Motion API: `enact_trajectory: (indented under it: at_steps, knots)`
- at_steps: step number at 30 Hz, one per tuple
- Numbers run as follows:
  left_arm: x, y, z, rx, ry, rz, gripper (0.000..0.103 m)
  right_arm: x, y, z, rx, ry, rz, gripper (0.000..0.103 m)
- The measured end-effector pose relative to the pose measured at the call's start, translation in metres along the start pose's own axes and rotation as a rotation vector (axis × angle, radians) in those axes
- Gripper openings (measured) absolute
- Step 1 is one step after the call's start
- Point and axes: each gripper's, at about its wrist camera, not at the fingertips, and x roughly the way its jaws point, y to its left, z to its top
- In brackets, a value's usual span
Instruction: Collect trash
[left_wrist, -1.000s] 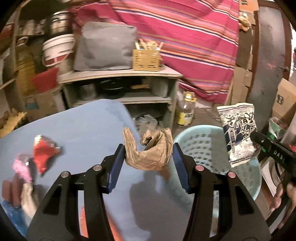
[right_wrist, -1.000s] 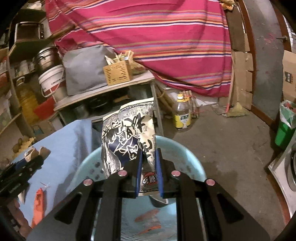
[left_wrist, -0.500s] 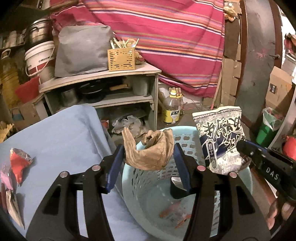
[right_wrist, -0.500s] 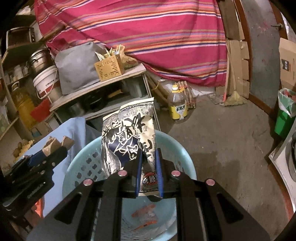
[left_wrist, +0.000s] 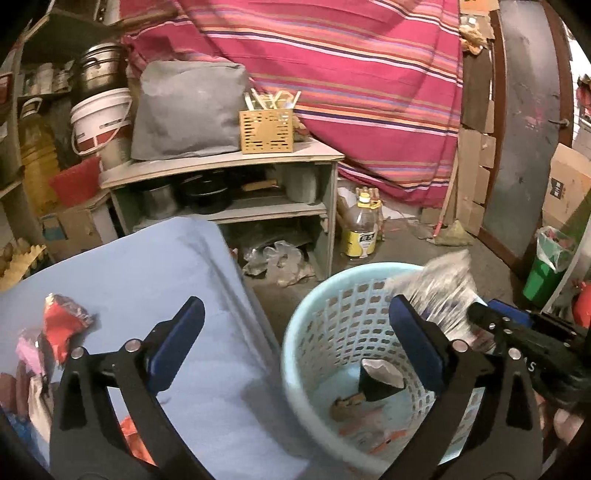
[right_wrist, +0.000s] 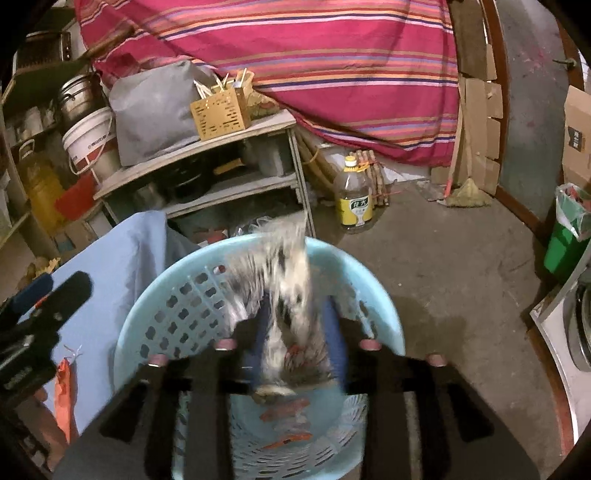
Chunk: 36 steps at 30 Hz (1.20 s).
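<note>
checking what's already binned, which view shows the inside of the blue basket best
The left wrist view: it looks past the open left tool onto the basket floor, where brown paper and red scraps lie. In the right wrist view, the blurred snack bag and right tool block most of the basket's inside.

We see the printed snack bag only as a motion-blurred smear over the blue basket; its print is unreadable. The wrappers at the table's left edge are cut off.
</note>
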Motion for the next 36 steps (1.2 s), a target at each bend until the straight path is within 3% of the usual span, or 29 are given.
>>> enact_trajectory:
  at_steps: [1,8,12,17,19,25,32,36]
  knots:
    - [-0.002,0.004,0.0,-0.003,-0.001,0.005,0.098,0.0,0.001,-0.001,-0.002,0.002,-0.002,0.051]
    - [-0.023,0.046,-0.008,-0.029,-0.005,0.066,0.098,-0.003,0.018,-0.007,-0.044,-0.013,-0.019,0.067]
    - [-0.042,0.078,-0.02,-0.051,-0.005,0.114,0.098,-0.014,0.036,-0.012,-0.047,-0.038,0.022,0.077]
    - [-0.072,0.126,-0.038,-0.072,-0.004,0.182,0.098,-0.027,0.081,-0.023,-0.094,-0.066,0.106,0.08]
    - [-0.086,0.151,-0.047,-0.088,0.004,0.209,0.098,-0.031,0.102,-0.031,-0.123,-0.073,0.128,0.091]
    - [-0.126,0.226,-0.08,-0.15,0.035,0.318,0.098,-0.039,0.173,-0.063,-0.267,-0.052,0.223,0.092]
    - [-0.153,0.29,-0.121,-0.208,0.079,0.414,0.098,-0.033,0.23,-0.098,-0.375,0.022,0.261,0.092]
    - [-0.159,0.314,-0.141,-0.246,0.102,0.415,0.098,-0.023,0.247,-0.11,-0.398,0.077,0.234,0.092]
